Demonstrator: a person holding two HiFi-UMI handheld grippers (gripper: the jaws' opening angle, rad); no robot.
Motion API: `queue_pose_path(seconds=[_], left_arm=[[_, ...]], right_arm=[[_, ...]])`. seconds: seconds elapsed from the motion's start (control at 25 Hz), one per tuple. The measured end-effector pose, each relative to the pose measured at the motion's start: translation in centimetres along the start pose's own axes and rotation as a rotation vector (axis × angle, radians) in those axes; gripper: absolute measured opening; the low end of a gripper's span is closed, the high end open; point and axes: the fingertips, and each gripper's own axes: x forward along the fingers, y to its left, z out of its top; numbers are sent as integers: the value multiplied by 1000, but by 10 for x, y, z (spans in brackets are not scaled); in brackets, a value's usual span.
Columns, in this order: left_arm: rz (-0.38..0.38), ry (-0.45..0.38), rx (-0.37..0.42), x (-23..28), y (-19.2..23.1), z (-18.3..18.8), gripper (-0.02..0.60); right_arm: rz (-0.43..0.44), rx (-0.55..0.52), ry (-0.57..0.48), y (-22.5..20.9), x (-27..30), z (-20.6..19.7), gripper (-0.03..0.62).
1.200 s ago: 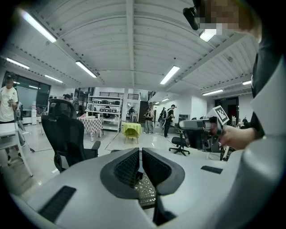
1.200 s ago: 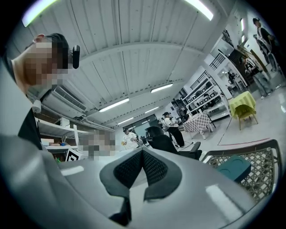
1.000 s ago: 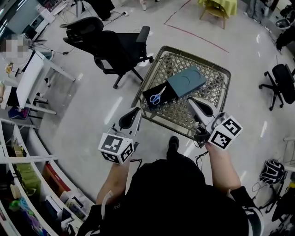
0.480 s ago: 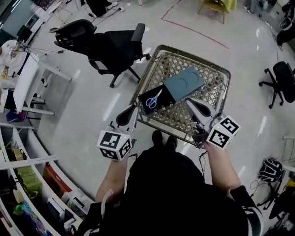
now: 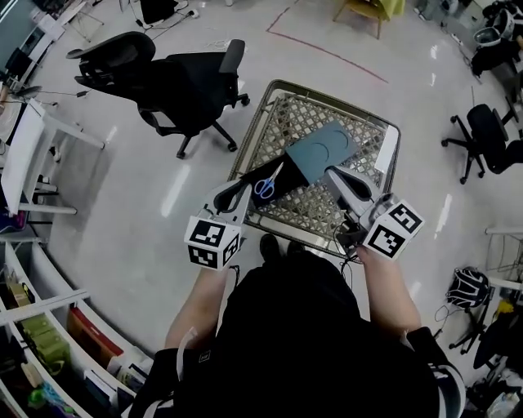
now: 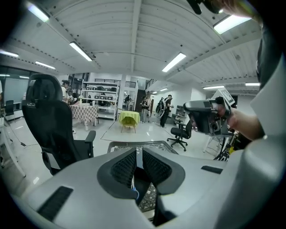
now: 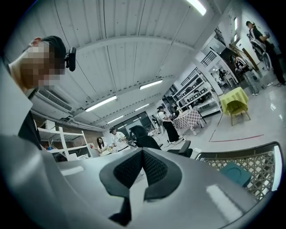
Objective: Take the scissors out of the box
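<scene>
Blue-handled scissors [image 5: 265, 185] lie in a shallow black box [image 5: 278, 181] on a wire-mesh table [image 5: 372, 155]. Part of the box is covered by a teal lid [image 5: 324, 150]. My left gripper [image 5: 243, 189] hangs at the table's near left edge, its tip just short of the box, jaws shut and empty. In the left gripper view [image 6: 139, 152] a bit of blue shows below the closed pads. My right gripper [image 5: 333, 175] hovers over the table's near side by the lid, shut, holding nothing. The right gripper view [image 7: 142, 152] points level across the room, with the lid [image 7: 234, 173] at its lower right.
A black office chair [image 5: 180, 77] stands left of the table and another [image 5: 482, 143] at the far right. Shelves [image 5: 49, 326] line the lower left. A yellow chair [image 5: 368, 8] stands beyond a red floor line. People stand far off in the room.
Both grippers have come forward toward the table. The left one moved right and down, up to the box with the scissors. Both stayed shut.
</scene>
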Motion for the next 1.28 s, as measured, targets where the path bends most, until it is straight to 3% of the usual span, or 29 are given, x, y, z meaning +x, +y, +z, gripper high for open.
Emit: queue_pose_path(seconds=[0.16, 0.44, 1.28], left_arm=[[-42, 67, -3, 24, 12, -17, 64], [-99, 270, 14, 71, 17, -72, 137], [-165, 714, 163, 168, 20, -201, 137]], right_arm=[[-20, 22, 32, -5, 10, -11, 9], [-67, 78, 57, -43, 16, -26, 9], [-124, 214, 136, -126, 6, -66, 11]])
